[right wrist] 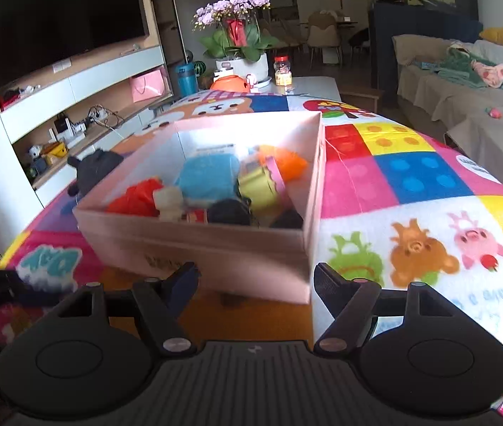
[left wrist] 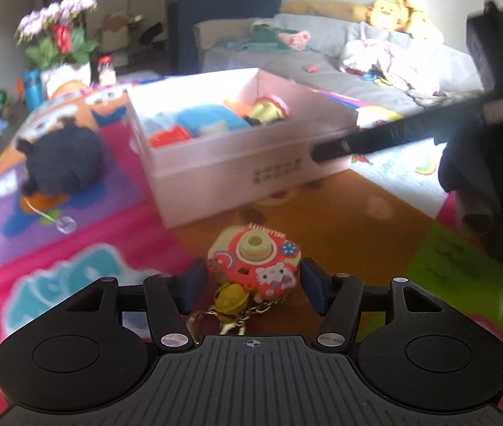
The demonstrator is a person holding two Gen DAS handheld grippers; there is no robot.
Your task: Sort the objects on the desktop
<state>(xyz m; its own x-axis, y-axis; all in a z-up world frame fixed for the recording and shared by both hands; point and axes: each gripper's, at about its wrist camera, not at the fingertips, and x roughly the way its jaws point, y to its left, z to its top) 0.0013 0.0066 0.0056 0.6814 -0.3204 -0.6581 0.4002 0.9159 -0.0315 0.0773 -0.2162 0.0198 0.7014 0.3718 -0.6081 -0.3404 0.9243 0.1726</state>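
A red cartoon camera keychain (left wrist: 255,261) with a yellow bell and metal clasp lies on the colourful cloth, between the blue pads of my left gripper (left wrist: 253,271). Both pads press on its sides. Just beyond it stands the pink box (left wrist: 237,177), which holds a blue plush (left wrist: 209,117), a red toy (left wrist: 170,136) and several other toys. In the right wrist view my right gripper (right wrist: 256,271) stands open in front of the pink box (right wrist: 194,245), nothing between its fingers. One of its black fingers (left wrist: 375,138) reaches in by the box's right end in the left wrist view.
A black plush toy (left wrist: 60,159) with a clear suction cup (left wrist: 65,225) lies left of the box on the colourful cloth (right wrist: 411,177). Behind stand a pot of orchids (right wrist: 237,35), a blue bottle (right wrist: 186,78) and a jar (right wrist: 282,69). A sofa (right wrist: 464,106) is to the right.
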